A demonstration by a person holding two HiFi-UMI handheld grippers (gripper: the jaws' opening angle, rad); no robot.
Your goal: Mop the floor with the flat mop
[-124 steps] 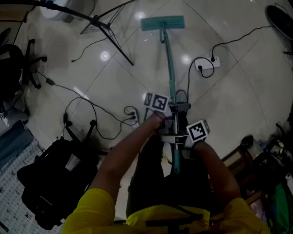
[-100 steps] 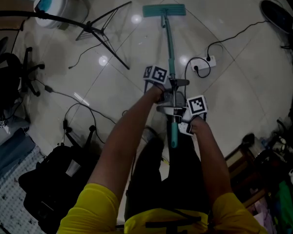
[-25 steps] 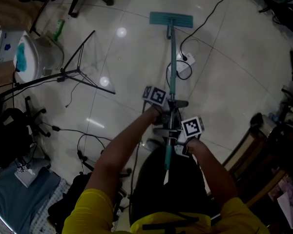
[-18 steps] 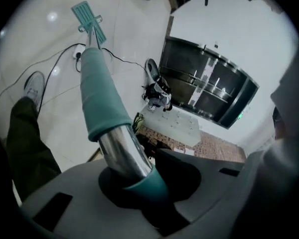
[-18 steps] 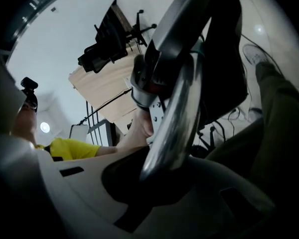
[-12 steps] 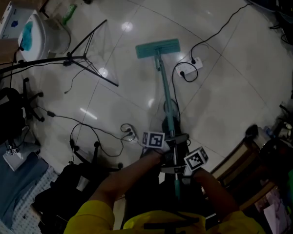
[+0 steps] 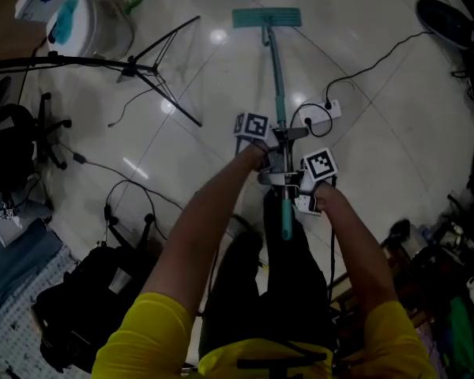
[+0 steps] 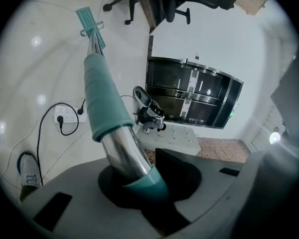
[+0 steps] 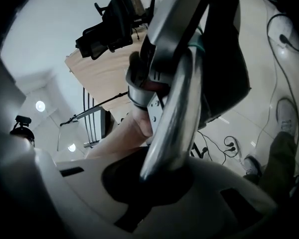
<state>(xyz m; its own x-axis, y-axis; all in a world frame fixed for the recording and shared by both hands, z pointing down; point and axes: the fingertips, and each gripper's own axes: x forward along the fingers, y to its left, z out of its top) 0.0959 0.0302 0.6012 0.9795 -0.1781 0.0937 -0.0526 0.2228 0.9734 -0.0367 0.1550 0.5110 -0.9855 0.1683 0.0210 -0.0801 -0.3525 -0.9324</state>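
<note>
Though print perhaps illegible, left claw (image 7: 280, 138) and right claw (image 7: 284, 180) clenched round flat mop (image 7: 273, 69) pole.

**Glossy pale tiled floor (image 7: 395, 140), crossed by cables**

The rectangular head of a teal flat mop (image 7: 273, 69) rests flat on the tiles. A white power strip (image 7: 325, 112) with black cables lies just beside the pole. A black tripod stand (image 7: 162, 54) spreads its legs to the left, and a black fabric bag (image 7: 71, 298) sits well apart.
</note>
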